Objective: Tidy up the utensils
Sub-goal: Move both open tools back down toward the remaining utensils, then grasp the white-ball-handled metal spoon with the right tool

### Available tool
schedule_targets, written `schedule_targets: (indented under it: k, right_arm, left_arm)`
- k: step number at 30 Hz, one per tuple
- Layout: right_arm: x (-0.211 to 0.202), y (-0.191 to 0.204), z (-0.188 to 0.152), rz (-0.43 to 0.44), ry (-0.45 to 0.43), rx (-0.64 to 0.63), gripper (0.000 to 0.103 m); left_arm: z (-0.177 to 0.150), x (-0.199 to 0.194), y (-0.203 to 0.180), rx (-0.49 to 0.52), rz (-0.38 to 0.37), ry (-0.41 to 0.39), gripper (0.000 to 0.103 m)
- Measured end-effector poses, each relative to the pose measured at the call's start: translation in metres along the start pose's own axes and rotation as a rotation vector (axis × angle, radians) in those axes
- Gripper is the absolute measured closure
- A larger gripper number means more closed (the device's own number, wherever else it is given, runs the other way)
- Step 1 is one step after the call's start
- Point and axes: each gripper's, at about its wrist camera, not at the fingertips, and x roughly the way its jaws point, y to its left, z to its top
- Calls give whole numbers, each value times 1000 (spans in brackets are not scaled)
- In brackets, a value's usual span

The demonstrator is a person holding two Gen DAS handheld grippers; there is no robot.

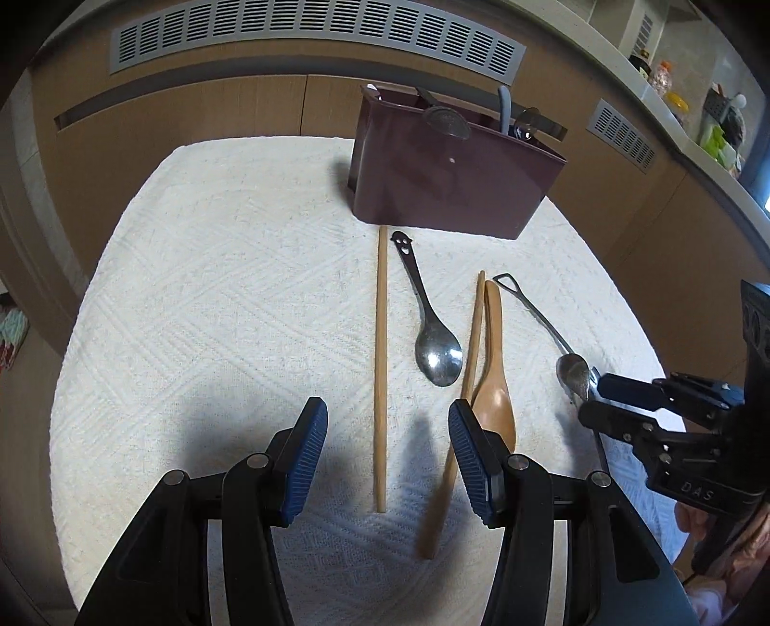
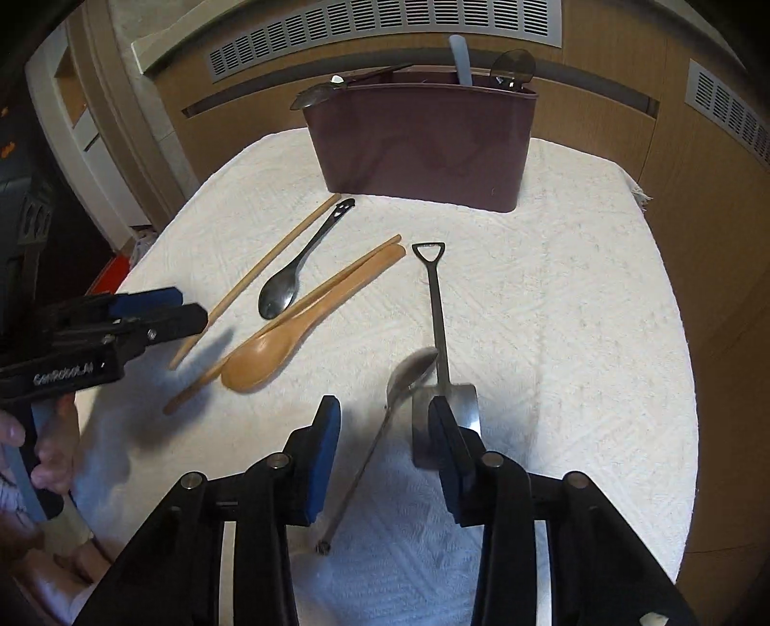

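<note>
A maroon utensil holder point(image 1: 447, 178) point(image 2: 418, 149) stands at the far side of a white cloth and holds several utensils. On the cloth lie two wooden chopsticks point(image 1: 381, 366) point(image 1: 469, 366), a dark metal spoon point(image 1: 430, 332) point(image 2: 298, 274), a wooden spoon point(image 1: 495, 380) point(image 2: 288, 332), a shovel-shaped metal spoon point(image 2: 440, 332) and a thin long-handled metal spoon point(image 2: 380, 433). My left gripper point(image 1: 387, 433) is open above the near end of the left chopstick. My right gripper point(image 2: 382, 423) is open low over the thin spoon, its right finger in front of the shovel spoon's blade.
The white textured cloth point(image 1: 216, 313) point(image 2: 577, 313) covers the table. Wooden cabinet fronts with grey vent grilles point(image 1: 313, 33) run behind it. A counter with jars point(image 1: 673, 86) is at the far right in the left wrist view.
</note>
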Motion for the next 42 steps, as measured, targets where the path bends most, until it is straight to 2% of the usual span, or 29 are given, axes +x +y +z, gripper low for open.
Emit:
schedule_targets:
  k: [2,4,6,10,13,17,18,19,23,24,27,30,32,33,34,35,39,42]
  right_arm:
    - [4,1,4,-5,18,0,74]
    - [2,-1,3,40,40,-1,74]
    - [-6,0,-6,105,74,-46,74]
    - [-24,9,-32,137,98,-128,74]
    - [-26,15,-44,142,108,-120,74]
    - [-19,23,-53,56,123,-147,75]
    - [-21,22,-54,49,115,-154,82]
    - [-25,22,-53,33,98,-166,83]
    - [-56,17,-34,-94,-57,-227,84]
    - [-65,12,-25,-98,-96,-212,84]
    - [-96,-9,12,-62,-223,-111,84]
    - [-116,-28,43,23,-299,-26,84]
    - [-123,-35,56,48,-326,-4,84]
    - [-124,-33,61,52,-333,0,84]
    - [-124,-35,65,60,-335,5,84]
    - [-126,-34,65,66,-334,11,84]
    - [-120,-41,64,83,-322,26,83]
    - [-116,-50,60,77,-324,57,83]
  left_arm:
    - [-1,-2,1,4,2,3,49]
    - [-4,-8,3,11,16,-8,49]
    - [-7,-13,8,-1,18,-17,48]
    - [-10,-11,14,-41,0,-13,47]
    - [-11,-10,10,-51,-4,-17,47]
    - [-13,-17,-2,-18,-2,-32,47]
    - [-13,-19,-5,-10,0,-38,47]
    - [-13,-21,-7,-3,3,-43,47]
    - [-8,-20,-13,9,0,-49,47]
    - [-6,-18,-15,13,-2,-45,47]
    - [1,-13,-23,34,-10,-39,47]
    - [12,-7,-29,53,-12,-27,47]
    - [20,0,-31,50,-35,2,48]
    - [25,4,-31,48,-43,21,55]
    - [30,8,-31,50,-45,44,67]
    - [35,12,-32,51,-46,65,70]
    - [52,23,-42,87,-75,114,72]
    - [60,32,-66,196,-75,119,72]
